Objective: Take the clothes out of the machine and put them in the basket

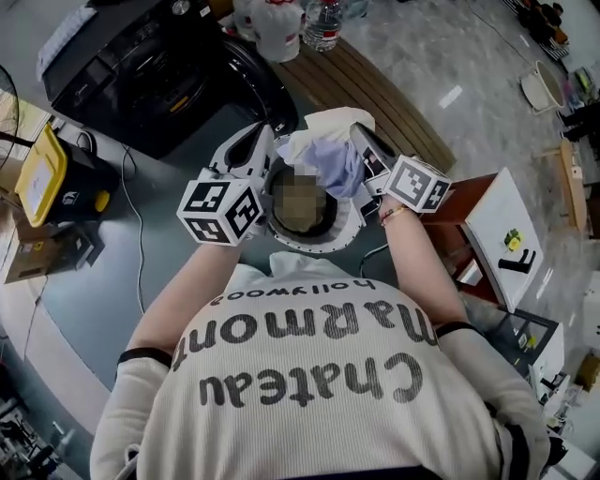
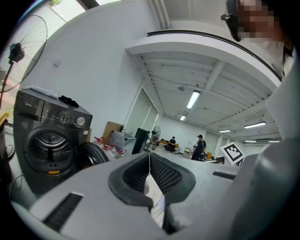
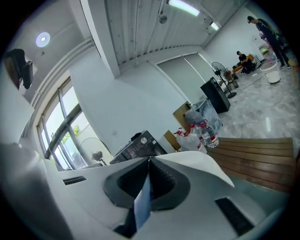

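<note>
A white and lavender garment [image 1: 334, 156] hangs bunched between my two grippers, over the round white-rimmed basket [image 1: 309, 247] just in front of the person. The left gripper [image 1: 277, 148] holds its left side; in the left gripper view its jaws [image 2: 150, 158] are shut on a fold of pale cloth [image 2: 157, 206]. The right gripper [image 1: 358, 141] holds the other side, and the right gripper view shows it [image 3: 149, 162] shut on a bluish fold [image 3: 142, 202], with white cloth [image 3: 199, 164] draped over one jaw. The black washing machine [image 1: 141, 70] stands behind, its door [image 1: 253, 80] swung open.
Water bottles [image 1: 323, 23] and a wooden platform [image 1: 375, 89] lie past the basket. A yellow-topped box [image 1: 42, 173] sits at the left, a white cabinet [image 1: 506, 234] at the right. Cables [image 1: 131, 202] run across the floor. A fan [image 2: 23, 47] and distant people [image 2: 200, 145] show in the left gripper view.
</note>
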### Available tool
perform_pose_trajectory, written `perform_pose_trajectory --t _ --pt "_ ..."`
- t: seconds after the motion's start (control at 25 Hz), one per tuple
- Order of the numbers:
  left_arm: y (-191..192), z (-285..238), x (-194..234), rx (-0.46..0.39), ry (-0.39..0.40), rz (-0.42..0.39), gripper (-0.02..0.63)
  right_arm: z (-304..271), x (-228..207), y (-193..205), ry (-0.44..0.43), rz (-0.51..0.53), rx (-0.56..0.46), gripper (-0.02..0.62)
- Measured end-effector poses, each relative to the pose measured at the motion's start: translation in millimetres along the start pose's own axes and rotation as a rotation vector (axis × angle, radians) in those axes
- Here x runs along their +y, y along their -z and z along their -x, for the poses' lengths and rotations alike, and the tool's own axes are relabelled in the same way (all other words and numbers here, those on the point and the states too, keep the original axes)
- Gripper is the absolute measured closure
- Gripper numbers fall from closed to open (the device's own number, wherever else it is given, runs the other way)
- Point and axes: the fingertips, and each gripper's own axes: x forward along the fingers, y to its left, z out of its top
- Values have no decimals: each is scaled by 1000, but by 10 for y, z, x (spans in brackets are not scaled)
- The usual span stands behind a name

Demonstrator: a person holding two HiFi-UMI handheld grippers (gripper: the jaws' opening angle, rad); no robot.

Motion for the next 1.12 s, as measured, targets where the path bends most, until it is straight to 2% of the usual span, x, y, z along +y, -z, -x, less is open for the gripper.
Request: perform_pose_trajectory --t 0.2,0.4,0.72,0.84,1.12 --pt "296 45 153 65 -76 32 595 -132 -277 329 8 -47 107 563" --pt "549 125 351 136 -124 30 595 -300 -487 780 28 -88 189 563" --pt "1042 234 549 242 -179 48 595 -393 -917 1453 108 -170 285 563" --pt "1171 228 549 254 -166 82 595 -400 -1087 1688 140 -195 325 563" --pt "1591 227 534 318 -134 103 597 -351 -1446 2227 213 -219 426 563"
